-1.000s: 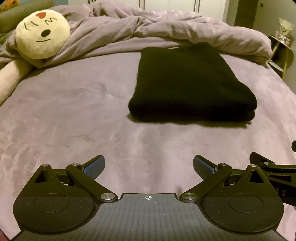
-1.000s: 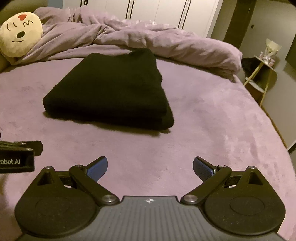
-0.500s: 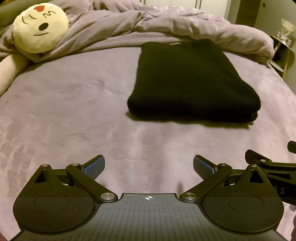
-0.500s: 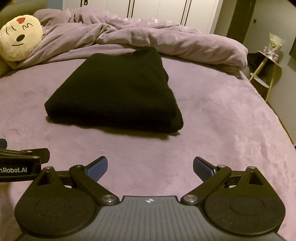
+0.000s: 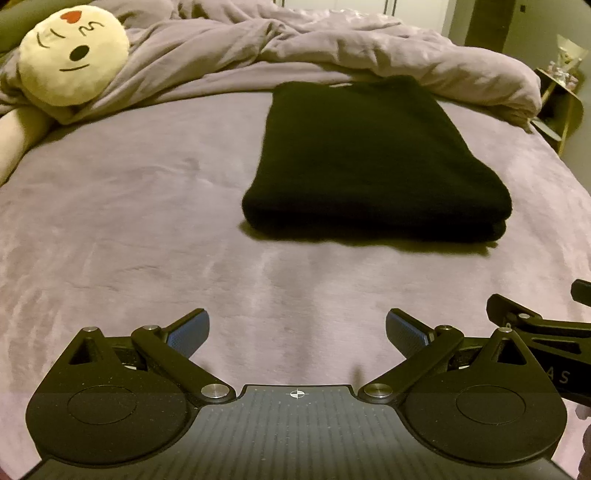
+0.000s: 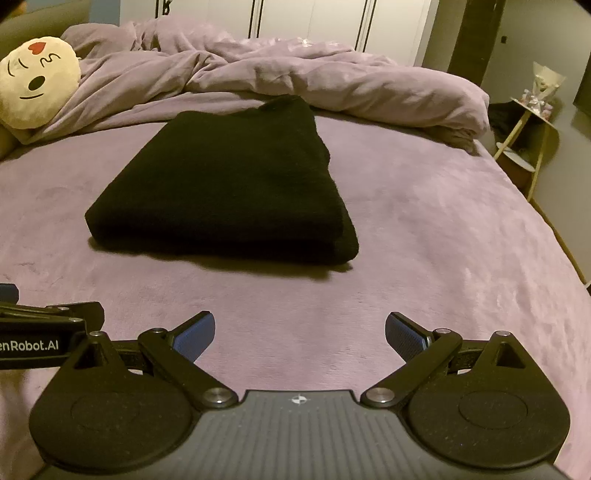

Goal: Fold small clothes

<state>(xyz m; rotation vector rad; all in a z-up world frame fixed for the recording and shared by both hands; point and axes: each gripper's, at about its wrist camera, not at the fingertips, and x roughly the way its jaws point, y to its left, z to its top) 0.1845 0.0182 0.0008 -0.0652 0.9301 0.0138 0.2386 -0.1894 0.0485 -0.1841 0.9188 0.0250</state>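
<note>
Mauve bed (image 5: 147,221) — rumpled duvet (image 6: 332,85), white wardrobe doors (image 6: 332,26) behind.

The bed (image 5: 147,229) is covered with a mauve plush sheet that shows faint brush marks and shallow creases. A folded black garment (image 5: 373,162) lies flat on the sheet, toward the far edge and nearer the right side than the left; its thick folded edge faces the near side. A crumpled mauve duvet (image 5: 332,48) is bunched along the far edge, and the garment's far end reaches it. A round cream cushion (image 5: 72,55) with a printed face and a red heart rests at the far left corner, against the duvet.
</note>
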